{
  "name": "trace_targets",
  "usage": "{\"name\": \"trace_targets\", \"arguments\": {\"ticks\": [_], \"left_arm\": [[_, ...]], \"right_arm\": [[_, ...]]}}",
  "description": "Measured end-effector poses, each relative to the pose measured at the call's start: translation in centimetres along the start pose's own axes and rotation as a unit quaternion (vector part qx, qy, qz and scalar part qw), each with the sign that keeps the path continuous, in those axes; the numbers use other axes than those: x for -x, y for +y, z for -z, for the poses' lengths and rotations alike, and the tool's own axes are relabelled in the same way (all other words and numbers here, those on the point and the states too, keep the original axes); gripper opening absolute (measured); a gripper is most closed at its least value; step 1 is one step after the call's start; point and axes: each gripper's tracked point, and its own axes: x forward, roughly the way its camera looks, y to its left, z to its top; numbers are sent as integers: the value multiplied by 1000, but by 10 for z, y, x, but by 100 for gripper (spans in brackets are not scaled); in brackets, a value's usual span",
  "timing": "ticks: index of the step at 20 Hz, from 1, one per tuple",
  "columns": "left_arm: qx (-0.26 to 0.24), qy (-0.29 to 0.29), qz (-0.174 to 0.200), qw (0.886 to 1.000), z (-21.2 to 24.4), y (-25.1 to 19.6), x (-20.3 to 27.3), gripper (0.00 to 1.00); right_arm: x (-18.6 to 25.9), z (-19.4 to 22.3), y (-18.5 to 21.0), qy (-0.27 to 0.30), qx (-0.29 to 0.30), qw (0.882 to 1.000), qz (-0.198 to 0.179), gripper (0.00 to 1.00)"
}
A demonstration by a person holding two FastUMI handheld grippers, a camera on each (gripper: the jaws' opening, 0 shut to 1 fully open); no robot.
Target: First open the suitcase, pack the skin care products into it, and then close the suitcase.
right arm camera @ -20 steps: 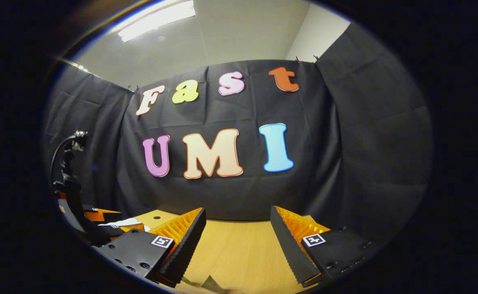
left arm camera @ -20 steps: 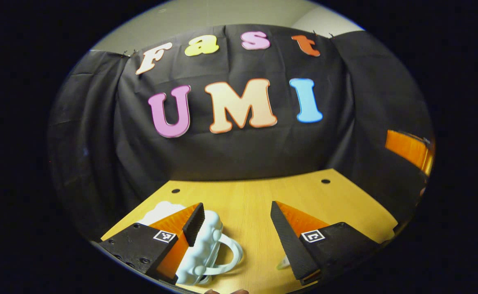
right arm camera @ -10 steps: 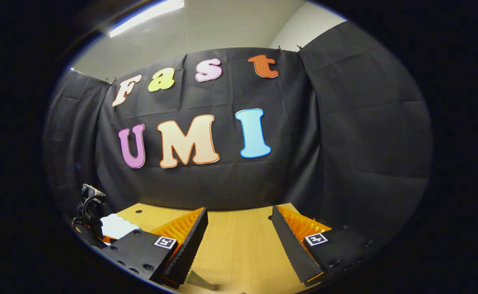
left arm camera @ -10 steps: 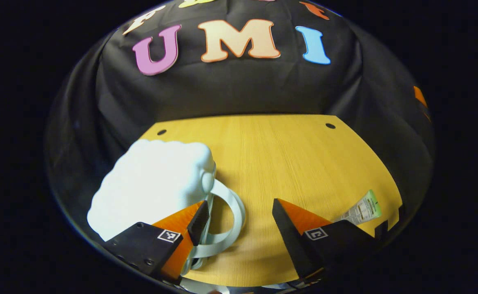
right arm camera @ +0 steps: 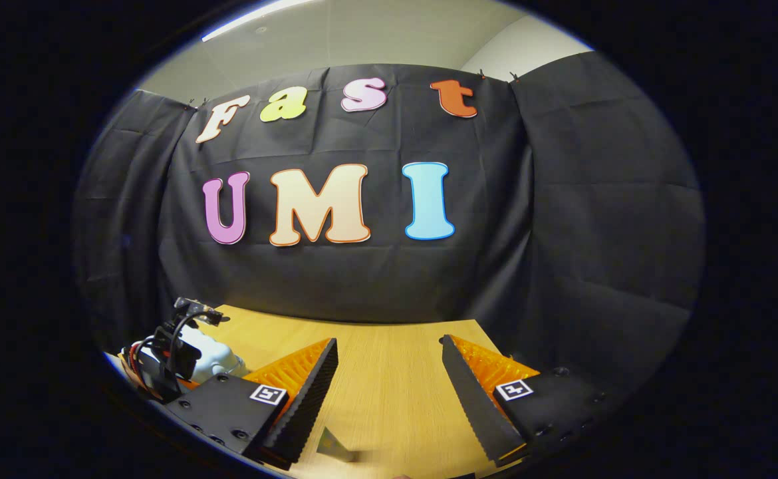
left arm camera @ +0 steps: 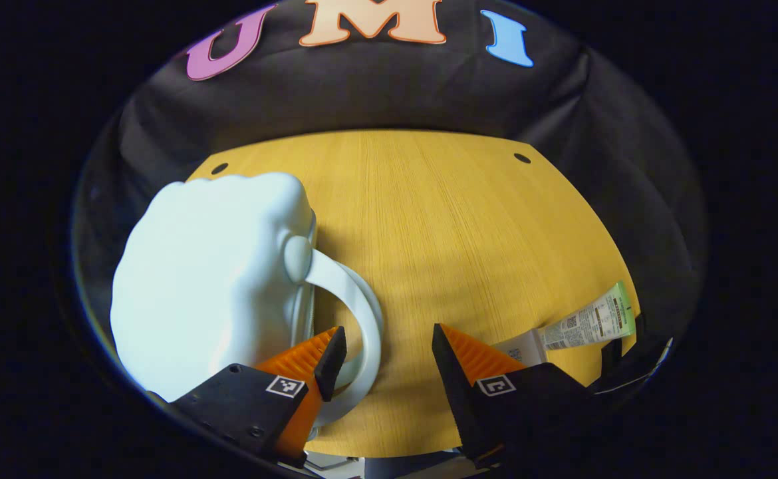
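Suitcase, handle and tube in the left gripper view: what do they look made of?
Suitcase: probably moulded plastic, pale, smooth and puffy with soft sheen. Its handle: likely the same plastic, a glossy rigid loop. Tube: seemingly soft plastic, flat with a printed label. Table: wood-grain, perhaps laminate.

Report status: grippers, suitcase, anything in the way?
Left gripper open at the handle; right gripper open, holding nothing. White suitcase shut on the table. Skin care tube lies to the right, unpacked.

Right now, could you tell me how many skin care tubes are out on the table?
1 for certain: a tube lies on the table right of the left gripper, away from the closed white suitcase. Others may be hidden.
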Motion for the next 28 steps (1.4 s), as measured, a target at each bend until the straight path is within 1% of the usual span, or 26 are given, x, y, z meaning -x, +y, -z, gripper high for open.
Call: {"name": "trace_targets", "arguments": {"ticks": [1,2,4,5,6,7,9,10,11,12,13,15,16,20,21,23,24,25,26,28], "left_arm": [[14,13,5,1000,5,-1,-3,75],[25,24,11,999,8,-2,-6,73],[22,29,-8,999,8,11,-7,57],[23,29,-13,999,7,17,-8,40],[29,32,-4,999,8,13,-6,23],[32,32,5,999,5,9,-4,13],[19,35,11,999,3,8,1,10],[-7,31,14,999,1,6,4,8],[-30,20,5,999,-5,8,7,3],[-43,14,-6,999,-9,10,10,2],[-47,11,-11,999,-15,13,15,0],[-22,5,-5,1000,-23,15,31,0],[-17,-7,-6,1000,-31,15,40,0],[-43,-44,-35,997,-63,33,84,0],[-46,-53,-39,997,-72,39,96,0],[-46,-71,-42,996,-82,49,113,0],[-53,-78,-40,995,-87,57,122,0],[-59,-85,-44,994,-92,65,132,0],[-68,-104,-52,991,-101,77,142,0],[-82,-123,-60,987,-110,94,163,0]], "right_arm": [[1,-1,-2,-1,1,1000,3,98],[2,-2,-5,-3,3,1000,6,98],[4,0,-7,-3,6,1000,10,98],[5,0,-8,-2,6,1000,10,98],[4,2,-8,-1,4,1000,9,98],[4,2,-8,-1,4,1000,8,98],[4,4,-5,-1,2,1000,2,98],[4,6,-2,-2,2,1000,-2,98],[4,5,-1,-4,1,1000,-7,98],[5,6,1,-7,1,1000,-11,98],[6,6,1,-11,1,1000,-16,98],[8,10,4,-13,-4,1000,-28,98],[10,11,8,-13,-11,999,-38,96],[14,26,30,-3,-29,995,-97,98],[15,25,32,-6,-28,994,-103,98],[17,23,34,-11,-29,995,-99,98],[18,20,39,-15,-35,995,-97,98],[19,16,45,-15,-42,994,-97,98],[20,13,54,-18,-44,994,-97,98],[23,6,66,-29,-36,995,-93,98]]}}
